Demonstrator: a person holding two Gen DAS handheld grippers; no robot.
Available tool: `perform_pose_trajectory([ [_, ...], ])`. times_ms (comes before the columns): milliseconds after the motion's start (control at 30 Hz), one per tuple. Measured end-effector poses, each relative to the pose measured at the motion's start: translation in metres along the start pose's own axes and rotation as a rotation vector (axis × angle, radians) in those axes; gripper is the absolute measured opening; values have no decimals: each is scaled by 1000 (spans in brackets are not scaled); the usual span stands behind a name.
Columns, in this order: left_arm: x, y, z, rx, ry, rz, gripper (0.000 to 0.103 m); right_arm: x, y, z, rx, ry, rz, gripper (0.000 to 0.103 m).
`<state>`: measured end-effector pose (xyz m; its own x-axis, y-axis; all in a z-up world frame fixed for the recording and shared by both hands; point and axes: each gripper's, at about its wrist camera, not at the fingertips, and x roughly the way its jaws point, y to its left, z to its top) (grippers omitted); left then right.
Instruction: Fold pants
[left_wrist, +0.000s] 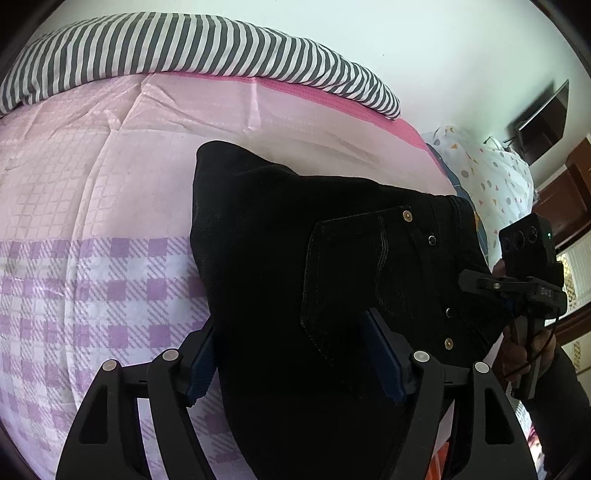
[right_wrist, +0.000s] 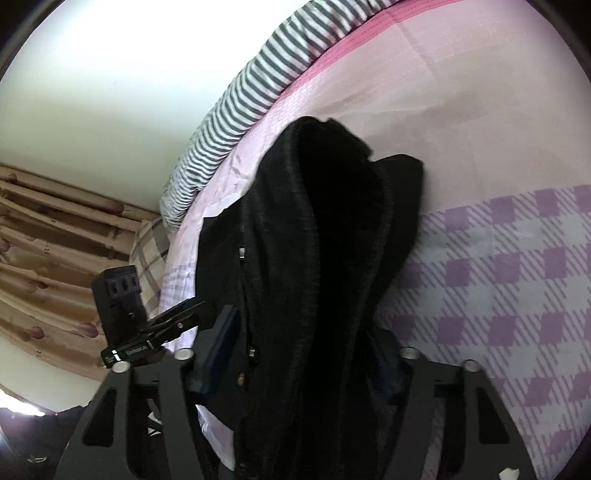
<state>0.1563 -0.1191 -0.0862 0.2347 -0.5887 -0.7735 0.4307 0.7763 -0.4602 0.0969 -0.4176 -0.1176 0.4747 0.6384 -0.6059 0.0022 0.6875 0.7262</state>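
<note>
Black jeans (left_wrist: 332, 258) lie folded on the bed, back pocket and rivets facing up. My left gripper (left_wrist: 291, 360) straddles their near end. Its left pad (left_wrist: 201, 365) stands beside the fabric's edge and its right pad (left_wrist: 384, 354) rests over the pocket, jaws wide. In the right wrist view, a thick fold of the jeans (right_wrist: 325, 240) fills the gap of my right gripper (right_wrist: 303, 358), whose pads press on it from both sides. The right gripper (left_wrist: 480, 284) also shows at the waistband in the left view, held by a hand (left_wrist: 517, 350). The left gripper (right_wrist: 177, 325) shows beside the jeans.
The bed has a pink and purple checked sheet (left_wrist: 92, 221). A grey-and-white striped pillow (left_wrist: 184, 48) lies along the wall. White bedding with coloured shapes (left_wrist: 491, 177) is bunched past the bed's right edge. Brown curtains (right_wrist: 55, 258) hang on that side.
</note>
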Motion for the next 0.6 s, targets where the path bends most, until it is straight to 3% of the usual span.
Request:
perform_pose_trajectory([
  [133,2,-6,-1,38,-8,55,67,-4,-15,-3,70,-14,41,41],
  [400,0,-1,0,-4,-15,60,48,-1,-6,-1,58,-18,-8,41],
  [600,1,-12,-1,41,-14,116,38,3,4,-3,48,-37,-80,38],
])
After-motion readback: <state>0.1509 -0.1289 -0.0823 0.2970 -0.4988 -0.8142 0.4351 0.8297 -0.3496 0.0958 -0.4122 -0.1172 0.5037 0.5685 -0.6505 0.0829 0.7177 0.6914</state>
